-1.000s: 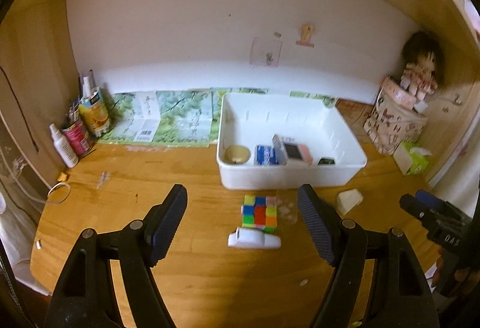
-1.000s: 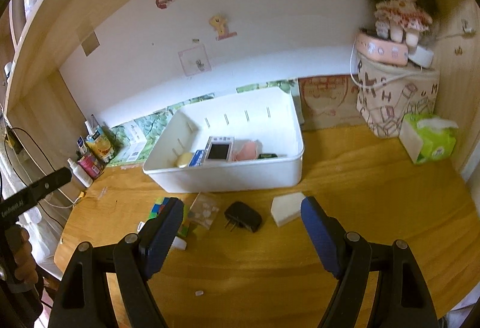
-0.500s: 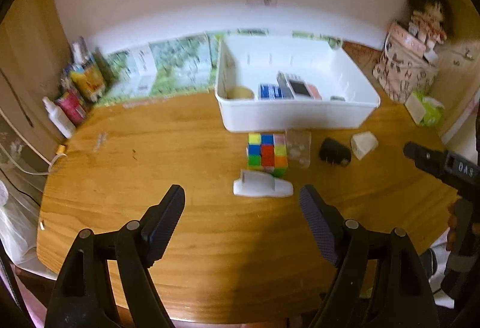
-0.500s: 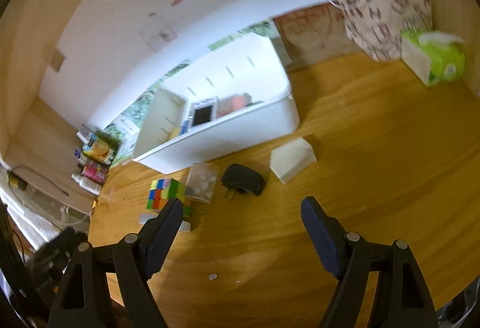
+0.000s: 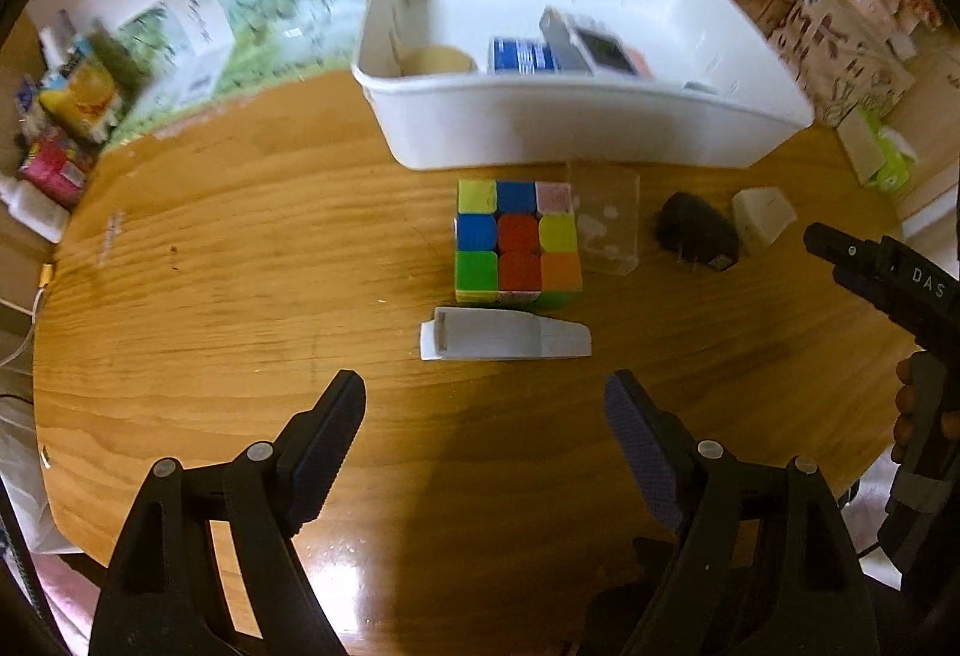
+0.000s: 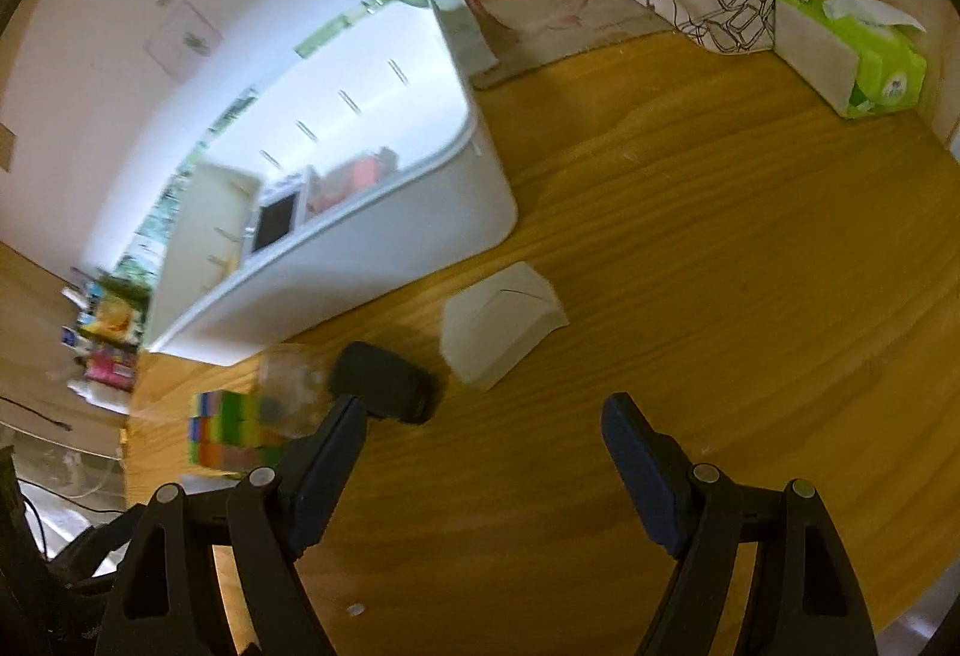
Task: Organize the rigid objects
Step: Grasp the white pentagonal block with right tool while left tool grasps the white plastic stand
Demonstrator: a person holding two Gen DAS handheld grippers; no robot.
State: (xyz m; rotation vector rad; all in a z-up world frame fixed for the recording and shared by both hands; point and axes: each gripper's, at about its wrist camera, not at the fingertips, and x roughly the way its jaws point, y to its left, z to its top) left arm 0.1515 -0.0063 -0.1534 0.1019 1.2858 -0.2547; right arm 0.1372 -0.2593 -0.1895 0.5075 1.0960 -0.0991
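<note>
Likely next: left tongs (image 5: 485, 404), spread wide and empty, should drop squarely over the white wedge-shaped block (image 5: 504, 341) lying mid-bench (image 5: 240, 236) before the bin (image 5: 570, 128); right tongs (image 6: 483, 425) likewise released.

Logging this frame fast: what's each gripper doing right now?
Left gripper: open, holding nothing.
Right gripper: open, holding nothing.

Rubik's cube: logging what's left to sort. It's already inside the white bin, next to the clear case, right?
Not quite. The left wrist view shows the Rubik's cube on the wooden table, in front of the white bin. It does sit next to the clear case.
</note>
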